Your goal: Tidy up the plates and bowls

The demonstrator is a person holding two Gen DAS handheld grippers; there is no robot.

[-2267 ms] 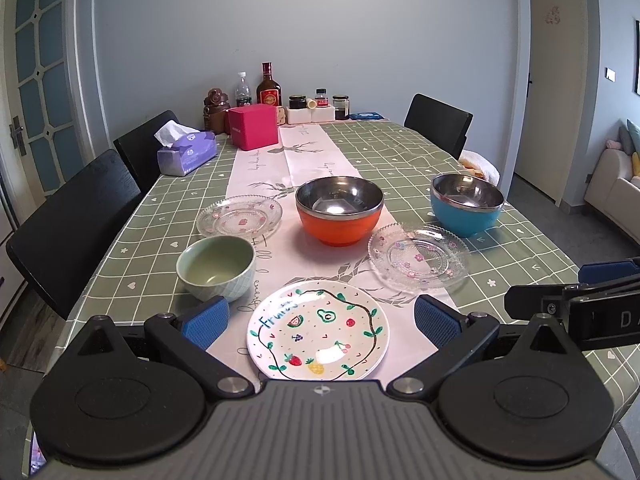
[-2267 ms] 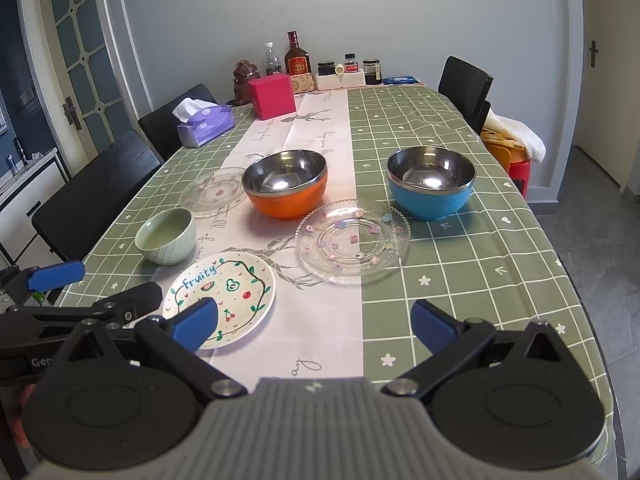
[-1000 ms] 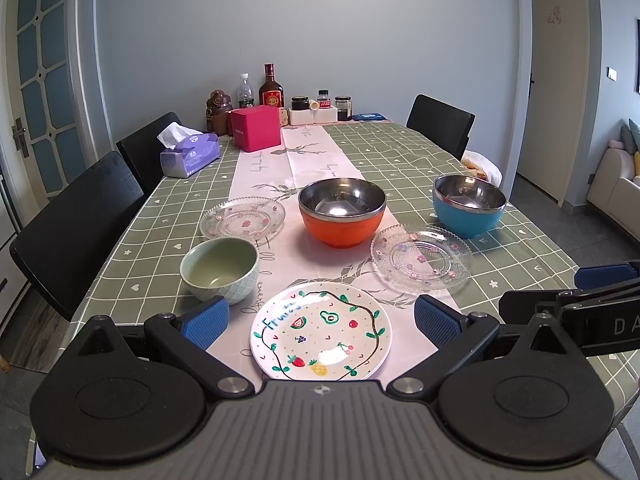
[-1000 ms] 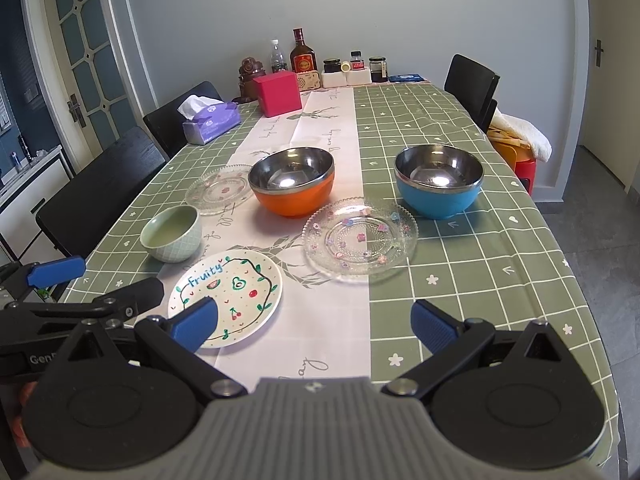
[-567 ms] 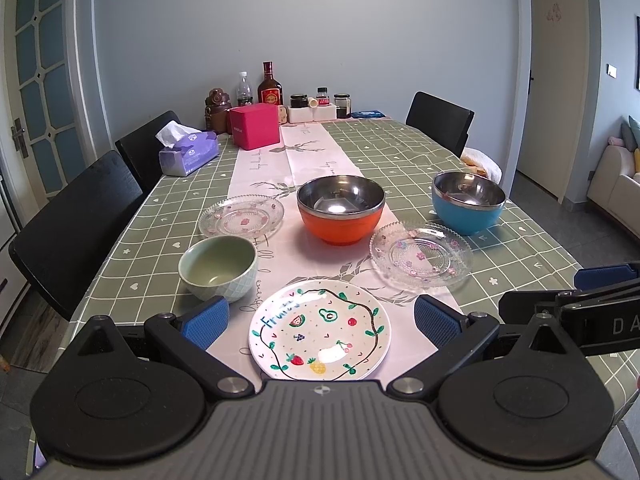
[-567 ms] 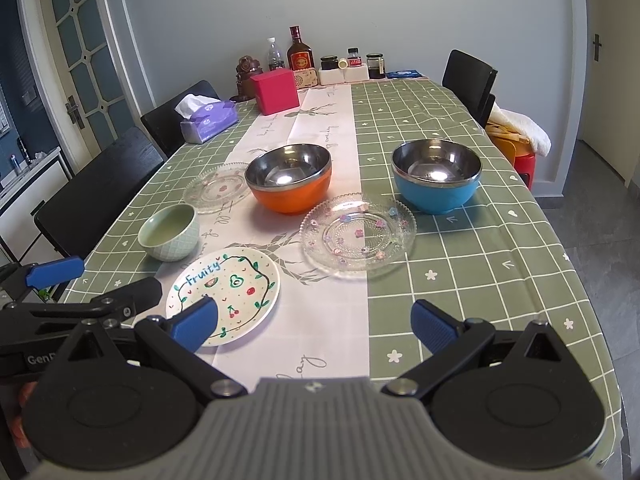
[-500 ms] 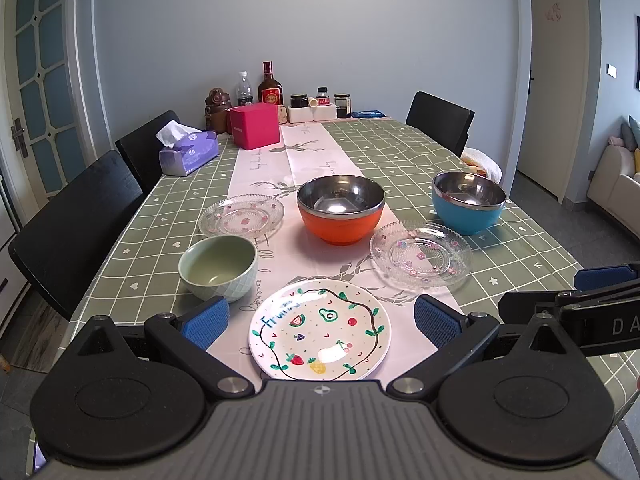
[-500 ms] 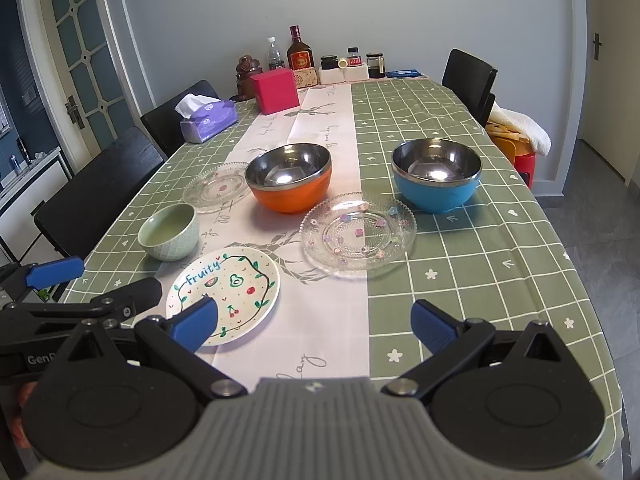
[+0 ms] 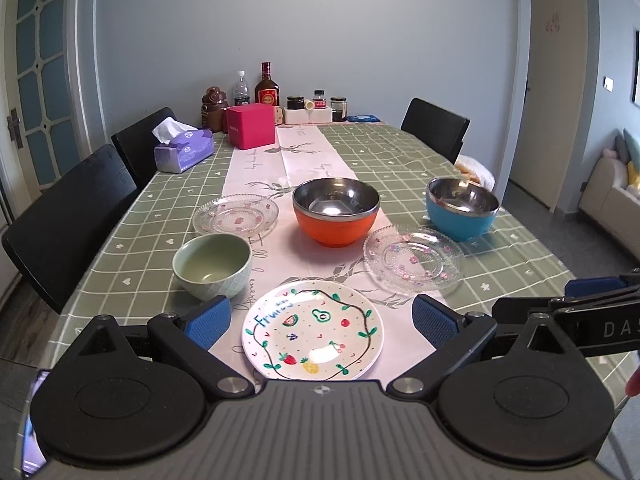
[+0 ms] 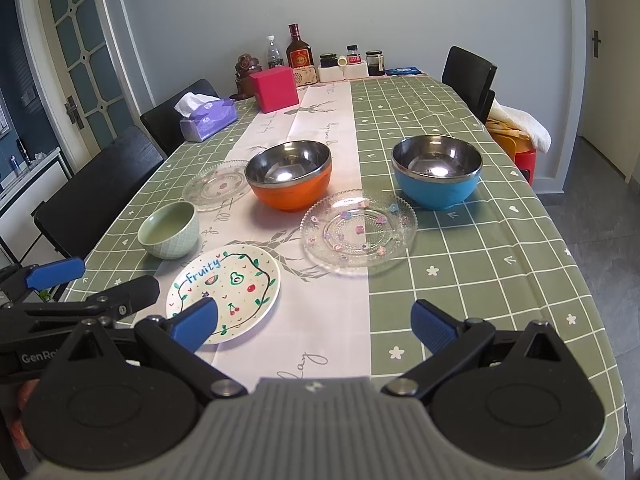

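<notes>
**Both grippers waiting wide over the laid table**

The table (image 9: 400, 160) in its green checked cloth is filling most of both views, with a pale runner (image 9: 304, 152) running up the middle of the frame.

I am holding my left gripper (image 9: 320, 318) low at the near edge, its blue fingers (image 9: 208, 320) spread wide and gripping nothing; the painted plate (image 9: 313, 330) is lying between them at bottom centre. My right gripper (image 10: 314, 320) is likewise gaping wide and empty, hovering over the runner at the bottom of its view, with that same plate (image 10: 224, 288) sitting toward the lower left.

The orange bowl (image 9: 336, 210) is standing at the centre of the frame, the blue bowl (image 9: 462, 208) to its right. A large glass plate (image 9: 414, 258) is lying just in front of the blue bowl; a smaller glass plate (image 9: 235, 216) is sitting left of the orange bowl. The green bowl (image 9: 212, 266) is resting just below that smaller plate, centre left.

In the upper middle, a pink box (image 9: 251, 126) and a tissue pack (image 9: 183, 152) are sitting apart from the dishes.
</notes>
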